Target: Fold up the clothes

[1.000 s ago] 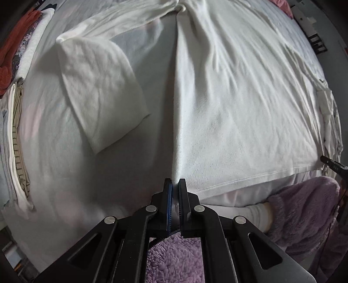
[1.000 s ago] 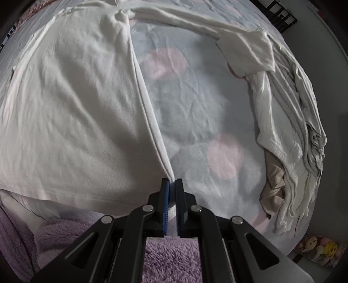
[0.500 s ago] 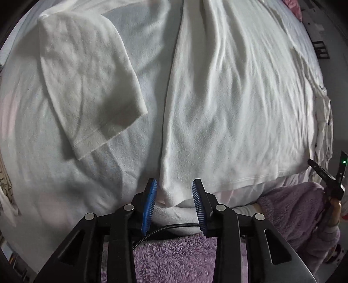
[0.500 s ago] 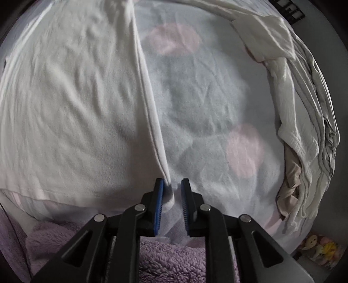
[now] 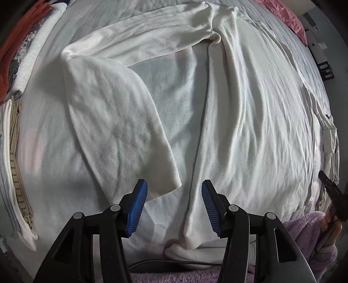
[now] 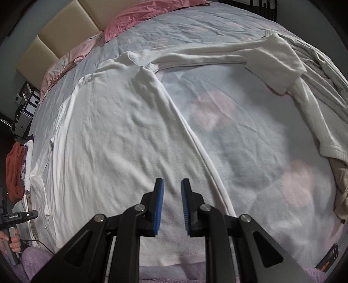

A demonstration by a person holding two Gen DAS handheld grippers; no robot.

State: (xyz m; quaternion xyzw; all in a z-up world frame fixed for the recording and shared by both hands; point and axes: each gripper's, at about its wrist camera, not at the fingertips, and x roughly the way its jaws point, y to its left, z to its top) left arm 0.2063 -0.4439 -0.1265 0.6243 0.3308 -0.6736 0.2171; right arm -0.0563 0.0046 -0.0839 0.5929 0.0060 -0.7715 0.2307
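The bed, covered in a pale blue sheet with faint pink spots, carries everything here. Spread flat across it lies the large white long-sleeved knit top. Its long axis runs from the hem at the near edge of the bed, by the person's purple fleece robe, up to the neck near the pink pillows at the headboard. One sleeve reaches out sideways and doubles back toward the near edge, its cuff just ahead of the left fingers; the other sleeve stretches across to a heap of unfolded light clothes at the bed's side.

The top looks soft, light and limp, a fabric that should drape and wrinkle rather than hold a line, so it is best pinched at hems, cuffs or side seams, two corners at once to keep a fold straight. A slack pinch could let it slip.

The left gripper has just been opening; its fingers stand wide, nothing gripped, cuff and side edge below. The right gripper hovers over the body of the top, fingers narrowly apart and empty.

A stack of folded clothes sits at the far left edge.
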